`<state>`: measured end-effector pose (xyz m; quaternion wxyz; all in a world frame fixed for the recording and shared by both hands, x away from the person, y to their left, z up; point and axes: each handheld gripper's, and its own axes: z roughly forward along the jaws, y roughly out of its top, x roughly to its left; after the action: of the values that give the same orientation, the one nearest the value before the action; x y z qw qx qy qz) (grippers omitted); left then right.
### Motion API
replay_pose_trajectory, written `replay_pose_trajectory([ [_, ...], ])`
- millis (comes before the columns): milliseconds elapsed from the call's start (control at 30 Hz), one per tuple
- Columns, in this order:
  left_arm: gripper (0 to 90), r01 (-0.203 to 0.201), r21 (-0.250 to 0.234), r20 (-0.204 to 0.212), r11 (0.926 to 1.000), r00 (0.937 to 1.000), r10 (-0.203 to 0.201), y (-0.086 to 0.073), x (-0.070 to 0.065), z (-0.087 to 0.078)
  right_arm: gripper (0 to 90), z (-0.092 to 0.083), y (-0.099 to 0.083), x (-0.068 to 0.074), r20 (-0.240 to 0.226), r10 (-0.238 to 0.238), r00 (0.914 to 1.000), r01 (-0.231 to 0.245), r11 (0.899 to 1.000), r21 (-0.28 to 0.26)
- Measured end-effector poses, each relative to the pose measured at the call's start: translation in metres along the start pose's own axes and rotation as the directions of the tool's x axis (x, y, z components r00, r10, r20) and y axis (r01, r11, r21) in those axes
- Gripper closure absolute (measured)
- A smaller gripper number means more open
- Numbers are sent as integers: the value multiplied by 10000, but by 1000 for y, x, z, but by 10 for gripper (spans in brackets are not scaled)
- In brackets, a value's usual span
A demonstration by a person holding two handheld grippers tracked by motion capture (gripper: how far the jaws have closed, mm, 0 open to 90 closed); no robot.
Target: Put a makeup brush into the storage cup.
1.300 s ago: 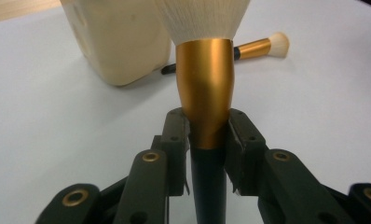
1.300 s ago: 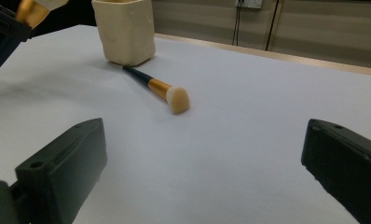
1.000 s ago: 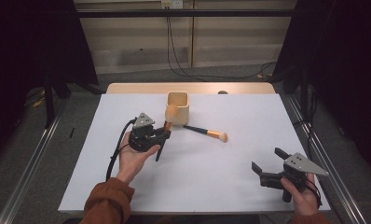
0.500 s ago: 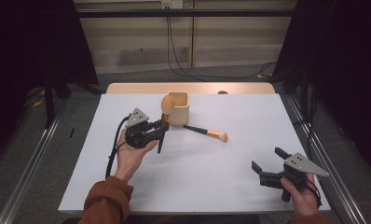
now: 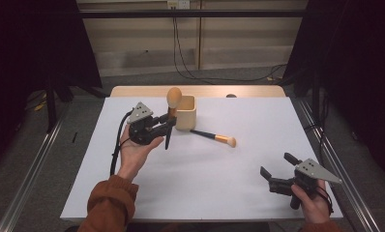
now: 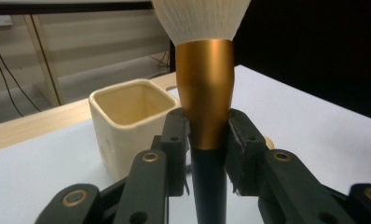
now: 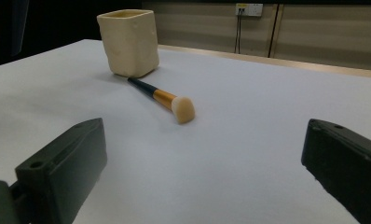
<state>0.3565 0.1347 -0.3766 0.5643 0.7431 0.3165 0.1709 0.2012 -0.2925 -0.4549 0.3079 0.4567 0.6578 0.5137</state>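
Right tool [image 5: 275, 175] sits nearest, low at the bench's [image 5: 248, 193] near right corner, jaws spread wide and empty; in the right gripper view they frame bare bench, with the second brush [image 7: 167, 101] lying well ahead. It looks parked, leaving the work to the other hand. That brush lies flat on the white bench, handle end close to the cup's [image 5: 185, 112] base, bristles pointing away, probably waiting its turn.

Left tool [image 5: 167, 126], farther in and just left of the cup, is clamped on the first brush [image 5: 173, 101]. In the left gripper view the pads [image 6: 176, 140] pinch where the gold ferrule meets the dark handle, a narrow firm spot that keeps the soft head clear. This brush stands nearly upright, head up and handle down, which suits dropping it handle-first into the cup's open top; the cup stands just beyond and to the side.

Compared with a second ago, the left tool has risen and the brush has swung from a slant over the cup to near vertical beside it. The right tool, the cup and the lying brush have not moved.
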Motion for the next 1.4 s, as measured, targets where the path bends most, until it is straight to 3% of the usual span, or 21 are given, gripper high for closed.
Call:
replay_pose_trajectory([
  [133,711,159,-237,34,9996,9999,-158,8,1,1,0,-1,0,0,4,64,10000,-64,10000,-16],
  [267,711,69,-617,54,9981,10000,-66,18,1,1,0,-1,0,1,-23,4,10000,-4,10000,15],
  [433,711,180,-888,-69,9959,9998,-187,29,4,2,0,-1,0,1,-4,59,10000,-59,10000,-10],
  [500,712,244,-963,-321,9951,9991,-276,32,6,3,0,-1,0,1,-7,9,10000,-9,10000,0],
  [633,712,419,-1165,-303,9923,9985,-457,39,10,4,0,-1,0,0,-28,10,10000,-10,10000,-34],
  [833,712,155,-1512,-206,9884,9996,-188,50,13,6,0,-2,0,0,6,58,10000,-58,10000,-43],
  [1100,712,-158,-1471,-262,9890,9996,121,62,18,20,0,-2,0,0,-6,84,10000,-84,10000,-45],
  [1200,712,9,-1500,-272,9887,9996,-51,63,25,26,0,-2,0,-1,5,59,10000,-59,10000,-14],
  [1400,712,-190,-1331,-442,9909,9989,132,68,33,32,0,-2,0,-1,21,72,10000,-72,10000,-10],
])
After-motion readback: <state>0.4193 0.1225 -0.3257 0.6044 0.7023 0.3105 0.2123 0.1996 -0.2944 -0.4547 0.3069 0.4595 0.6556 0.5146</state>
